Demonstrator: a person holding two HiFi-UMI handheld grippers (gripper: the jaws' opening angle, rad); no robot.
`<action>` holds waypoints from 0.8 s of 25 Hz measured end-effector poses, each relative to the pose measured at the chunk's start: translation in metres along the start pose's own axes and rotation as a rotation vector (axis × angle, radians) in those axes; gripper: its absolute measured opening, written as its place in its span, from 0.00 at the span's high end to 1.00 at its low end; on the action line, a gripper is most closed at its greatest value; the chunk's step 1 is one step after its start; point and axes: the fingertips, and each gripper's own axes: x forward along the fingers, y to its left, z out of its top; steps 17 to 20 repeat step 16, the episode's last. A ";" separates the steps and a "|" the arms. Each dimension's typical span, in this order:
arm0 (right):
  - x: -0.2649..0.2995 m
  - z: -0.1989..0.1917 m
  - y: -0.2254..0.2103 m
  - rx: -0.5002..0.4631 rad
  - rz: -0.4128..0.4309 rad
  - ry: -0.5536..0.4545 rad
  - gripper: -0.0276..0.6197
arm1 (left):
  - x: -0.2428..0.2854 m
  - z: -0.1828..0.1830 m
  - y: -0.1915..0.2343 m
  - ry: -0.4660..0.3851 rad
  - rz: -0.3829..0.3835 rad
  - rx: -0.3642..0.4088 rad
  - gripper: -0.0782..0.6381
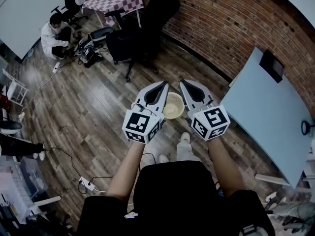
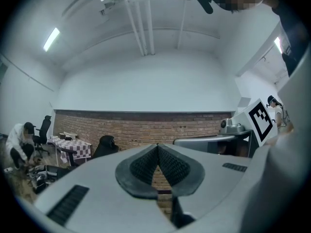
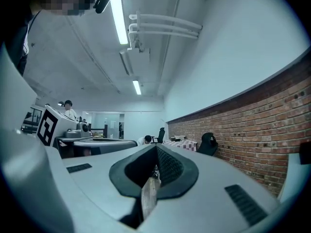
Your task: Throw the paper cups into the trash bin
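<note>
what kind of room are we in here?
Probably an office or lab workspace: brick wall, wood-plank floor, black office chair, and a table with a checkered cloth.

Brick-red wall (image 1: 231, 18), checkered tablecloth (image 1: 118, 1), brown wood floor (image 1: 88, 112).

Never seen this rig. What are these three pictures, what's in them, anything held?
No robot: a person holds a hand-held two-jaw gripper in each hand; the marker cubes belong to them. The head view looks down from the person's head: left gripper, right gripper, and below between them a round pale mesh trash bin on the brown wooden plank floor, something pale inside. The other two views ride on each gripper and look along its jaws. The left jaws are shut on nothing. The right jaws are together too, with a thin pale sliver between them; paper or floor seen through the gap, I cannot tell.
</note>
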 end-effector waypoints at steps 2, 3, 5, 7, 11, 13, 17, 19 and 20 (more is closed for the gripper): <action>-0.005 0.001 0.006 -0.006 -0.009 0.000 0.95 | -0.007 0.000 -0.003 -0.002 -0.008 0.002 0.88; -0.007 0.001 0.009 -0.007 -0.015 0.000 0.95 | -0.010 0.000 -0.005 -0.002 -0.015 -0.001 0.88; -0.012 0.000 0.014 -0.007 -0.028 0.002 0.95 | -0.016 -0.001 -0.007 -0.007 -0.029 -0.018 0.88; -0.015 -0.002 0.021 -0.009 -0.031 0.012 0.95 | -0.023 -0.001 -0.007 -0.015 -0.031 -0.038 0.88; -0.026 -0.002 0.028 -0.021 -0.033 0.027 0.95 | -0.030 0.002 -0.014 -0.031 -0.034 -0.048 0.88; -0.032 -0.006 0.030 -0.019 -0.035 0.034 0.95 | -0.034 0.002 -0.018 -0.031 -0.032 -0.045 0.88; -0.038 -0.013 0.037 -0.014 -0.031 0.052 0.95 | -0.042 -0.001 -0.021 -0.027 -0.023 -0.049 0.88; -0.038 -0.013 0.037 -0.014 -0.031 0.052 0.95 | -0.042 -0.001 -0.021 -0.027 -0.023 -0.049 0.88; -0.038 -0.013 0.037 -0.014 -0.031 0.052 0.95 | -0.042 -0.001 -0.021 -0.027 -0.023 -0.049 0.88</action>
